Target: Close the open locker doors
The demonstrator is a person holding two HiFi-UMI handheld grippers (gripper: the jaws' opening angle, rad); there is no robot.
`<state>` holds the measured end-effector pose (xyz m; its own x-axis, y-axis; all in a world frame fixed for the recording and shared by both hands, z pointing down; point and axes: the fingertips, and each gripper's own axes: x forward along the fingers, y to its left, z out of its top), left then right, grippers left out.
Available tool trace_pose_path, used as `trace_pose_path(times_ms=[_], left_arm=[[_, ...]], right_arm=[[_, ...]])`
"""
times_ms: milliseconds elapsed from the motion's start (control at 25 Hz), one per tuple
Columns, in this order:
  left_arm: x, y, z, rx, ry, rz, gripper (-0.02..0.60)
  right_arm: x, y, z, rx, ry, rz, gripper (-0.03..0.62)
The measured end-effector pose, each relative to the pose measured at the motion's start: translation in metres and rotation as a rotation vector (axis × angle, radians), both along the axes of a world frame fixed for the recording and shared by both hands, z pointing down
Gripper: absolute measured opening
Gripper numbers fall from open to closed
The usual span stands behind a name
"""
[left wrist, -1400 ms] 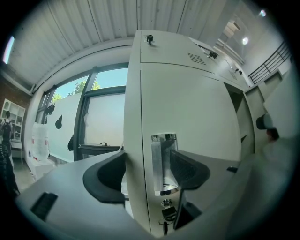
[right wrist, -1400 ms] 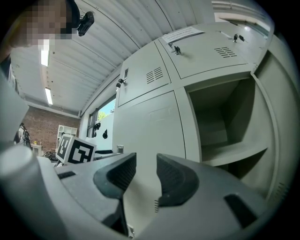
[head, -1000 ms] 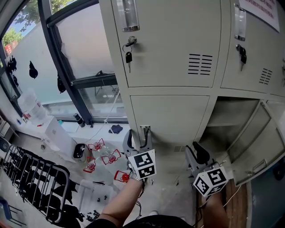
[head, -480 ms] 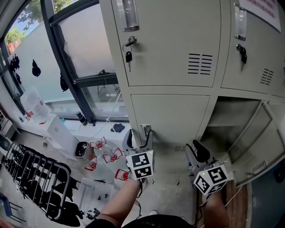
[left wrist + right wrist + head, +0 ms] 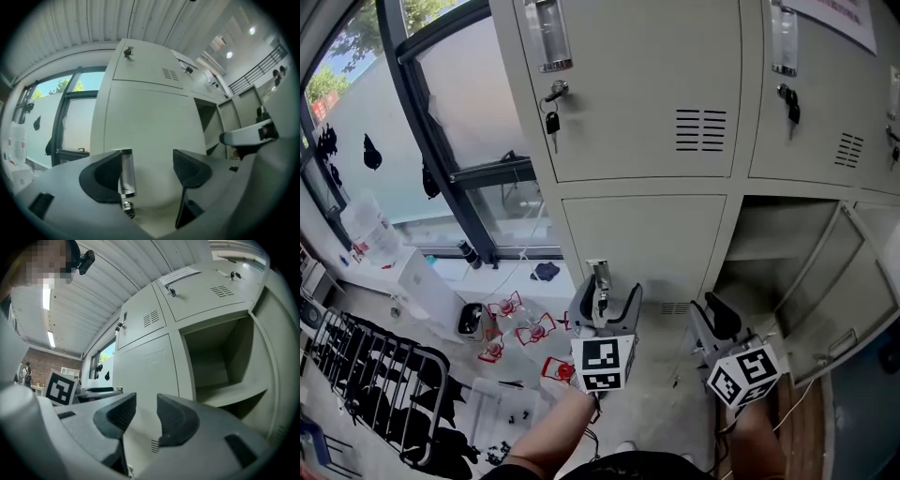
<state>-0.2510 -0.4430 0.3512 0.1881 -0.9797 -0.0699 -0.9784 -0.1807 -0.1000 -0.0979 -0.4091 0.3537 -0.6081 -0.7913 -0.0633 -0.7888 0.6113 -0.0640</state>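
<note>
**Left jaws letting go of the handle; one locker door still open**

The left gripper (image 5: 607, 302) (image 5: 150, 164) has its jaws opening, now spread wide. The metal handle (image 5: 599, 281) (image 5: 126, 177) of the lower-left door (image 5: 642, 244) (image 5: 145, 140) stands between them, close against the left jaw and well clear of the right one. Whether the left pad still touches it can't be told.

Versus a second ago:
- The left jaws were narrow around that handle; now the gap is clearly wider.
- The right gripper (image 5: 711, 323) (image 5: 145, 411) is unchanged: same spot, same narrow gap between the jaws, nothing in it, only locker face behind.
- The locker bank sits slightly further left in the head view.
- The lower-left door is shut in both frames, and the open door has not moved.

Counts:
- Two grippers, one marker cube each.
- One open door (image 5: 844, 305) (image 5: 274, 357), swung out to the right of its open compartment (image 5: 773, 239) (image 5: 218, 362). It is beside the right gripper and not touched.
- One shut lower door.
- Two full upper doors (image 5: 647, 84), both shut, with a sliver of a third at the right edge.
- Two keys hanging in the upper locks (image 5: 551, 120).
- Two vent grilles (image 5: 701, 129).
- A window (image 5: 441, 112) is left of the lockers.
</note>
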Motion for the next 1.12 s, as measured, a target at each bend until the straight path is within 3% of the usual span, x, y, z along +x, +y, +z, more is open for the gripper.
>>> trace_pose_path(times_ms=[240, 600, 1120], left_arm=[[0.071, 0.019, -0.013, 0.004, 0.027, 0.246, 0.328], [0.170, 0.046, -0.005, -0.024, 0.052, 0.533, 0.328], [0.299, 0.103, 0.003, -0.050, 0.084, 0.806, 0.328]], right_arm=[[0.032, 0.011, -0.003, 0.005, -0.009, 0.067, 0.124], [0.107, 0.048, -0.003, -0.002, -0.002, 0.235, 0.124], [0.219, 0.123, 0.000, -0.019, 0.005, 0.489, 0.124]])
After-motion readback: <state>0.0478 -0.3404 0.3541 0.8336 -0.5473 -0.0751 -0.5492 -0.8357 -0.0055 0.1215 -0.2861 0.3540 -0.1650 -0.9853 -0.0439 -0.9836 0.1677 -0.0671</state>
